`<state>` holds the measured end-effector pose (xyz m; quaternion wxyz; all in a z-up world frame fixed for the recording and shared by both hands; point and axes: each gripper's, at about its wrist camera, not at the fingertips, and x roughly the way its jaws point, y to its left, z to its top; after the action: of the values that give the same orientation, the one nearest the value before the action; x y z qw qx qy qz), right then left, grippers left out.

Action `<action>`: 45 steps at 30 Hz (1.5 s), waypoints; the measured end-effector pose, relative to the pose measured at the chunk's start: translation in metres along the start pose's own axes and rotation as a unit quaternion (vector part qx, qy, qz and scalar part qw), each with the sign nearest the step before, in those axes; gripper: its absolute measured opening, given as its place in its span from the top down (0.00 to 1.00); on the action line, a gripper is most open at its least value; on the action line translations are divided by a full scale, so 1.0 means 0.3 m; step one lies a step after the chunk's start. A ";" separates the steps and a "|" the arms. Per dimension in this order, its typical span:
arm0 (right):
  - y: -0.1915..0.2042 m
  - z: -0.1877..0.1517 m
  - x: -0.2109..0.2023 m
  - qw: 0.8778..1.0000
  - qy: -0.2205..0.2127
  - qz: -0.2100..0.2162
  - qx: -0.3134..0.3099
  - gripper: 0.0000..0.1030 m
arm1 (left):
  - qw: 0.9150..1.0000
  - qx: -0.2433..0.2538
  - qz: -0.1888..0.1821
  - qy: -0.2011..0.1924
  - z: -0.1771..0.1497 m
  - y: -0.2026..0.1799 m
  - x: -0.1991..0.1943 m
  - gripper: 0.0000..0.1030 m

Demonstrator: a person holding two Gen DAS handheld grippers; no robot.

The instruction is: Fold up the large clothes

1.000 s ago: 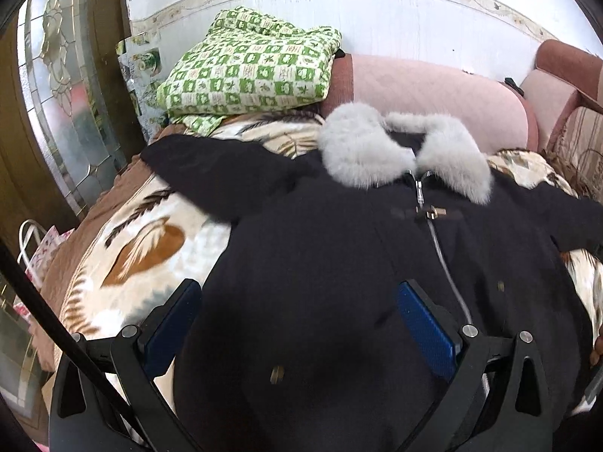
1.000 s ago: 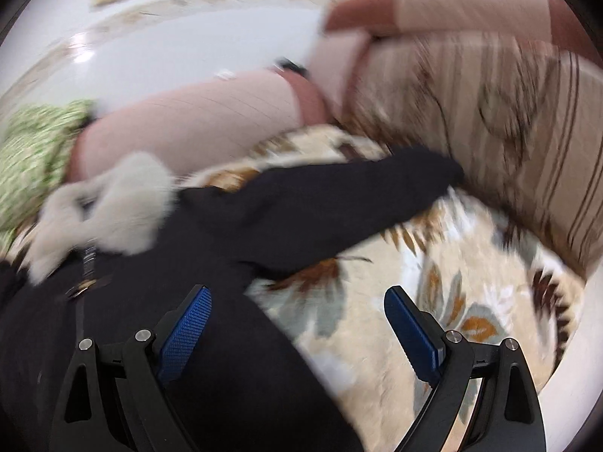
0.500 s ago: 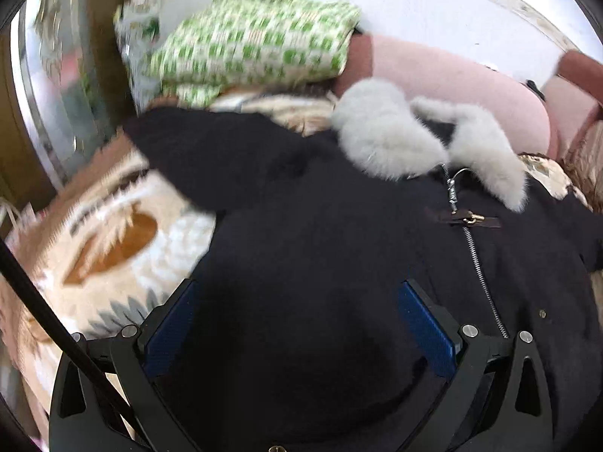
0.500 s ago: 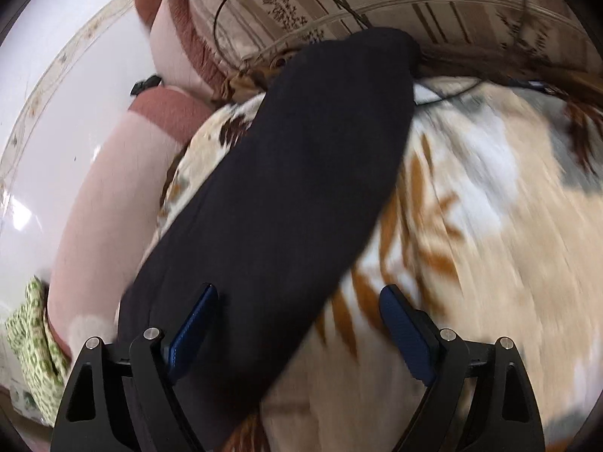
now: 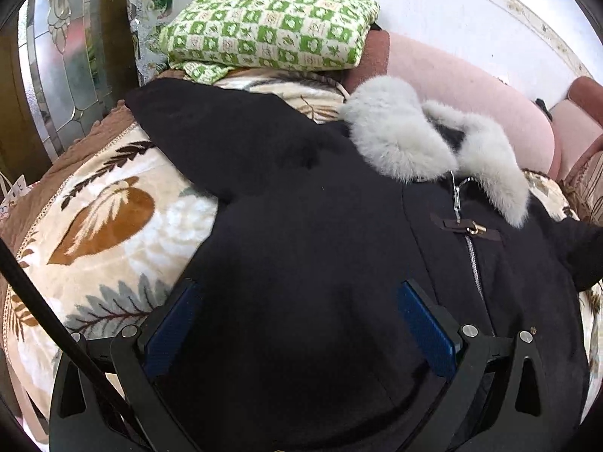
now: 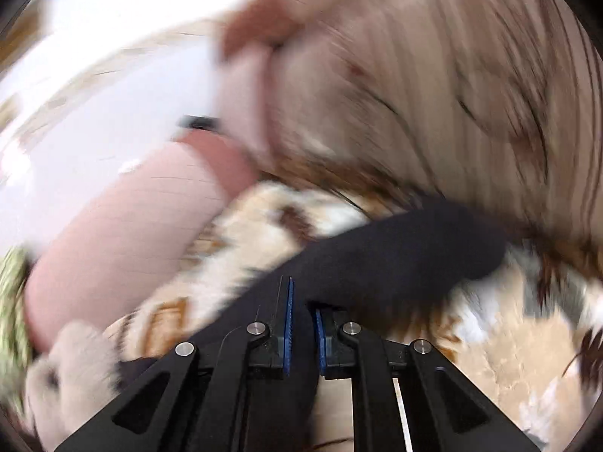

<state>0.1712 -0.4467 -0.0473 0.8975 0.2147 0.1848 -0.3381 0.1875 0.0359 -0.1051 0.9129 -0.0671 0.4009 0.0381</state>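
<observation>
A black coat (image 5: 309, 226) with a grey fur collar (image 5: 418, 143) and a front zip lies face up on a leaf-patterned blanket (image 5: 101, 233). Its left sleeve (image 5: 211, 132) stretches toward the upper left. My left gripper (image 5: 297, 320) hovers open just over the coat's body, with nothing pinched between its blue pads. In the blurred right wrist view, my right gripper (image 6: 303, 316) is shut on the coat's right sleeve (image 6: 407, 260), whose cuff end sticks out to the right beyond the jaws.
A folded green-checked quilt (image 5: 271, 26) sits at the head of the bed beside a long pink bolster (image 5: 471, 86). A striped cushion (image 6: 433, 86) stands behind the right sleeve. A glass-panelled door (image 5: 64, 60) and a black cable (image 5: 45, 316) are on the left.
The right gripper swung over the right sleeve, closed on it and lifted it. The left gripper moved forward and lower over the coat's body, then held still, staying open.
</observation>
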 end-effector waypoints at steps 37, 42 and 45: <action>0.334 -0.288 -0.202 0.967 0.106 0.219 -0.070 0.28 | 0.998 0.001 0.018 -0.066 0.038 0.015 -0.112 0.00; 0.371 -0.357 -0.012 0.959 0.191 0.206 -0.044 0.30 | 0.998 0.014 0.024 -0.058 0.025 0.000 -0.087 0.00; 0.471 -0.388 -0.081 0.942 0.189 0.262 -0.087 0.30 | 0.999 -0.002 0.012 -0.045 0.031 0.013 -0.069 0.00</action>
<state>0.2294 -0.2786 -0.0966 0.9183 0.2366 0.3164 -0.0265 0.1797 0.0407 -0.0841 0.9294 -0.0628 0.3600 0.0527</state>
